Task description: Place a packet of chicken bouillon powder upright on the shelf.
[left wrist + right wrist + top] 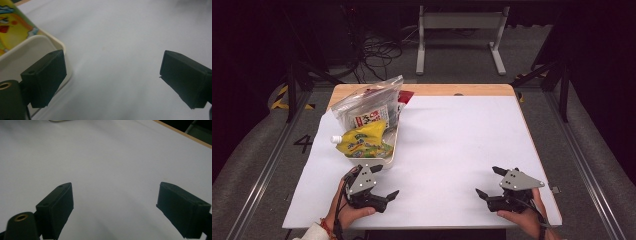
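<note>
Yellow glossy pouch (362, 140) fills cream tray (390, 156).

I'm working in what looks like a lab or recording studio, not a home. The wooden table (422, 90) wears a plain white sheet (452, 150) and stands alone on grey carpet. Metal rails (267, 170) run along the floor on both sides, with yellow-and-black hazard tape (279, 102) at the left and a number 4 (303, 143) marked on the floor. Behind the table I see black drapes, a tangle of cables (377, 52) and a white metal stand (459, 30). The surroundings are kept dark, with the light falling on the table.
</note>
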{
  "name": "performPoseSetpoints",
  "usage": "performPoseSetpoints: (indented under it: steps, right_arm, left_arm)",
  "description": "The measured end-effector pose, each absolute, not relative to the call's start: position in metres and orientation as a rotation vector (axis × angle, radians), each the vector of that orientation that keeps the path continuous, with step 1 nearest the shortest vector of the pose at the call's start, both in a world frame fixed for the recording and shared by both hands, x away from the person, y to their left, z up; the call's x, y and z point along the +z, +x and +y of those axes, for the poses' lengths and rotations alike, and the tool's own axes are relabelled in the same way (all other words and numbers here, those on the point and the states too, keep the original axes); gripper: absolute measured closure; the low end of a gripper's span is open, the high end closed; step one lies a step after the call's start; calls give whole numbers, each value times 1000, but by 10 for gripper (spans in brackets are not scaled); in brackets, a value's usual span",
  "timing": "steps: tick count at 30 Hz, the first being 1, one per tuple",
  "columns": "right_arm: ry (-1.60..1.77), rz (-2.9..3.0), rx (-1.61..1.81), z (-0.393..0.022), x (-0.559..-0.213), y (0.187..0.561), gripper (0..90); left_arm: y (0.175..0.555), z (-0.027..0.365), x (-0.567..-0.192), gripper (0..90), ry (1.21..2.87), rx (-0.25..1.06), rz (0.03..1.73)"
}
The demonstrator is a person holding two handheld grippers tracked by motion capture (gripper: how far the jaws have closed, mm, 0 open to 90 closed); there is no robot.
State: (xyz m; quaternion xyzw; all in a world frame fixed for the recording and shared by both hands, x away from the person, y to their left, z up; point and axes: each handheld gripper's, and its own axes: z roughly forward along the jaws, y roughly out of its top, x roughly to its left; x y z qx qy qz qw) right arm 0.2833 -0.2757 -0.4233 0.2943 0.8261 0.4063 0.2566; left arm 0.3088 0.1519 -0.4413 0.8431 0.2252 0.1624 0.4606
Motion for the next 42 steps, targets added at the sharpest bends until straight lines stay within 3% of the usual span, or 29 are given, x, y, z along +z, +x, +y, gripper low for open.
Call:
performPoseSetpoints:
  steps: [16,42]
  right_arm:
    - [865,2211,1085,-296,-428,274,134]
    - [856,2229,1068,-292,-431,272,134]
  left_arm:
    - [319,129,-447,69,2152,354,490]
    - [323,132,-447,67,2169,376,492]
